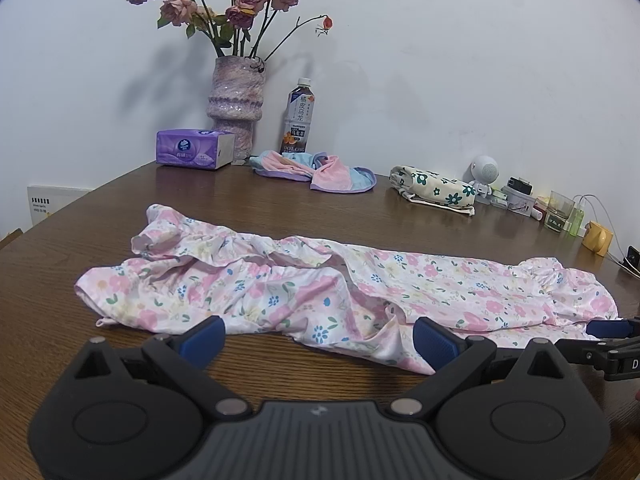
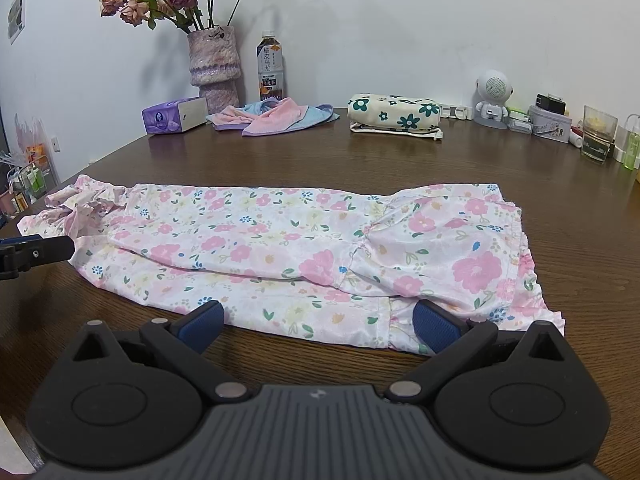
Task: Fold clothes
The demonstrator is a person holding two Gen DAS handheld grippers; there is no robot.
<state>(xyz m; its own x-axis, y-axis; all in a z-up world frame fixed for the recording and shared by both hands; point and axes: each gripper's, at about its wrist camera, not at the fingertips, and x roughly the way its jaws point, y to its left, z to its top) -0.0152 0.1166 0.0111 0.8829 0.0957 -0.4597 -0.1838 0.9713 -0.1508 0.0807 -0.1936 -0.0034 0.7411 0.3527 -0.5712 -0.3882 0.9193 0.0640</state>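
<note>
Wood-grain table (image 2: 440, 160) carried a long floral garment (image 2: 280, 240) of thin, glossy fabric, laid lengthwise, smooth at one end and bunched into ruffles at the other. Both grippers sat at its near hem: the left gripper (image 1: 318, 336) and the right gripper (image 2: 318, 326) each had fingers spread apart, holding nothing. Slippery cloth could slide from a shallow pinch, and the rumpled end might fold crooked.
</note>
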